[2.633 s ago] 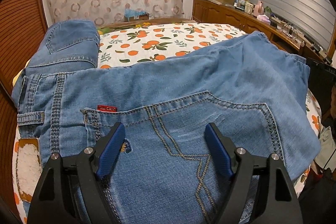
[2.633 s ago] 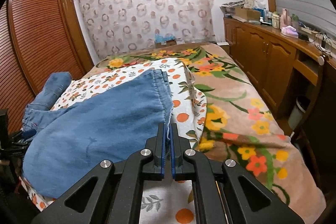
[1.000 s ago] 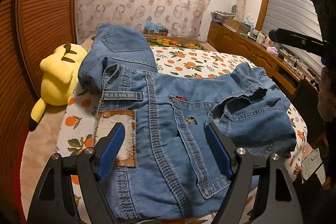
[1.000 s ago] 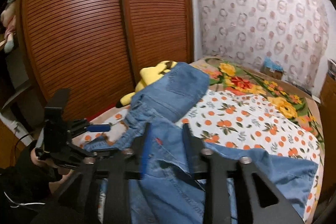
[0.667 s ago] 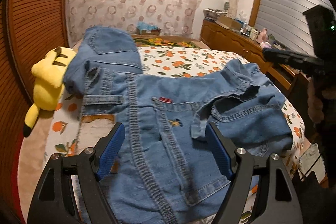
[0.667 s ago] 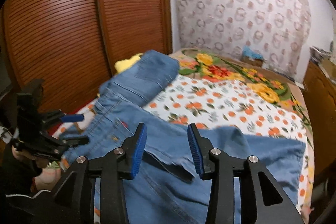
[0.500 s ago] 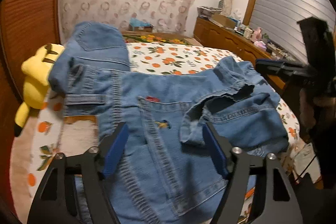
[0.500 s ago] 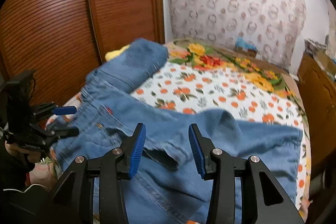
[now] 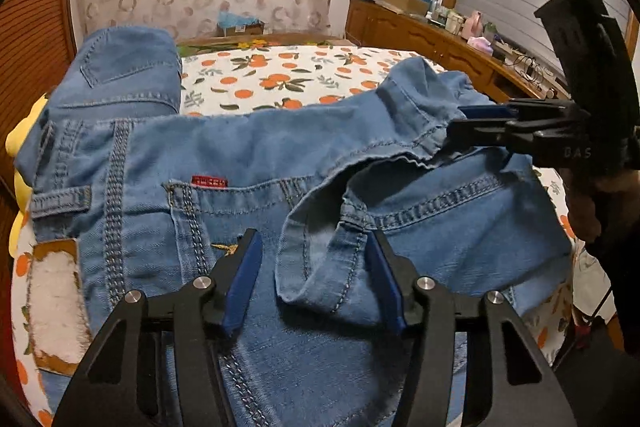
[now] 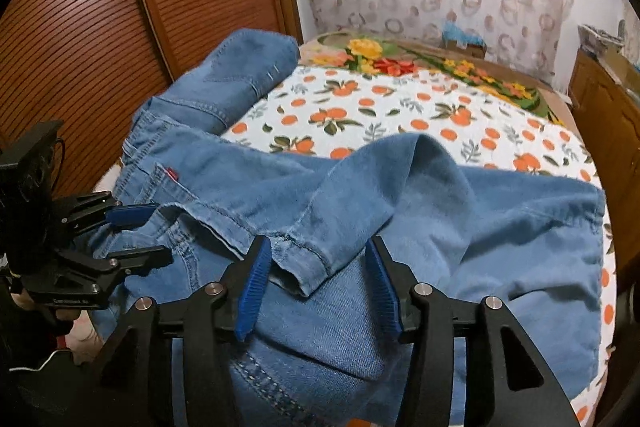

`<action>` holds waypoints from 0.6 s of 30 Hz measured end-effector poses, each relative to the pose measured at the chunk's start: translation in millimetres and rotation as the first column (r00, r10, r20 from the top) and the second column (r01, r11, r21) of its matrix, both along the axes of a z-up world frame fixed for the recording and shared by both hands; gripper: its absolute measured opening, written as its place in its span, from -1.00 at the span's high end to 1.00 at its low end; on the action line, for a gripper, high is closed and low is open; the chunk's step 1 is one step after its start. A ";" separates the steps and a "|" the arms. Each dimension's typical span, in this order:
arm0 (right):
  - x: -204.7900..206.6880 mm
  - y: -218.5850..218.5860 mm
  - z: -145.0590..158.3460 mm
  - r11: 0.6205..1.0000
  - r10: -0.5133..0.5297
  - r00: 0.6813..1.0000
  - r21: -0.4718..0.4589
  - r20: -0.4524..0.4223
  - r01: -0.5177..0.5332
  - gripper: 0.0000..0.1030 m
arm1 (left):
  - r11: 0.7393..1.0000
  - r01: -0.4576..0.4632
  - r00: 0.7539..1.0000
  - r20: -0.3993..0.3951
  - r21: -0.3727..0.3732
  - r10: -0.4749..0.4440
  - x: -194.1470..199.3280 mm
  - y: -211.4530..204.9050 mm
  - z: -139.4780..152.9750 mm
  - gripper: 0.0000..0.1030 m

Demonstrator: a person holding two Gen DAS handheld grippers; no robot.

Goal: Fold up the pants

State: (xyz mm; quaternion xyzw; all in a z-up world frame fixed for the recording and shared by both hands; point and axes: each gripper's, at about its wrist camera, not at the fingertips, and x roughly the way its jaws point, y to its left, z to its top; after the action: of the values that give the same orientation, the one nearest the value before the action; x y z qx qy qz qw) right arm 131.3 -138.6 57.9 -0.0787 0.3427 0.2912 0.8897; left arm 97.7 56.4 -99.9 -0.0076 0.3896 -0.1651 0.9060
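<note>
Blue jeans [image 9: 256, 163] lie spread on a bed, with the leg hems folded back over the seat; they also show in the right wrist view [image 10: 500, 227]. My left gripper [image 9: 314, 281] is open, with a turned-up hem corner [image 9: 316, 263] between its blue pads, apart from both. My right gripper [image 10: 316, 285] is open, with the other hem corner [image 10: 304, 259] between its pads. Each gripper shows in the other's view: the right gripper [image 9: 464, 125] at the hem's far end, the left gripper [image 10: 136, 231] at the left.
The bed has an orange-print sheet [image 9: 280, 79] and a floral blanket [image 10: 400, 63] behind. A yellow plush toy [image 9: 18, 147] lies under the jeans at the left. A wooden slatted wardrobe [image 10: 120, 7] stands left, a cluttered wooden counter [image 9: 440, 31] right.
The right gripper opened, swung round to face the jeans and closed in on a hem corner. The left gripper moved forward to the other hem corner. The legs now lie folded over the seat.
</note>
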 end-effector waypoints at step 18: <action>-8.3 -10.9 14.9 0.990 0.097 0.988 0.086 0.117 -0.108 0.83 | 0.997 0.019 0.993 0.115 -0.079 -0.010 -32.7 0.6 29.9 0.74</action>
State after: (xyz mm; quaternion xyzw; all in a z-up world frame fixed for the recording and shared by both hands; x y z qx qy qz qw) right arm 123.0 -149.5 72.8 -0.0712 0.2737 0.3473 0.8941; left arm 65.0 57.0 -70.0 -0.0315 0.3301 -0.1875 0.9246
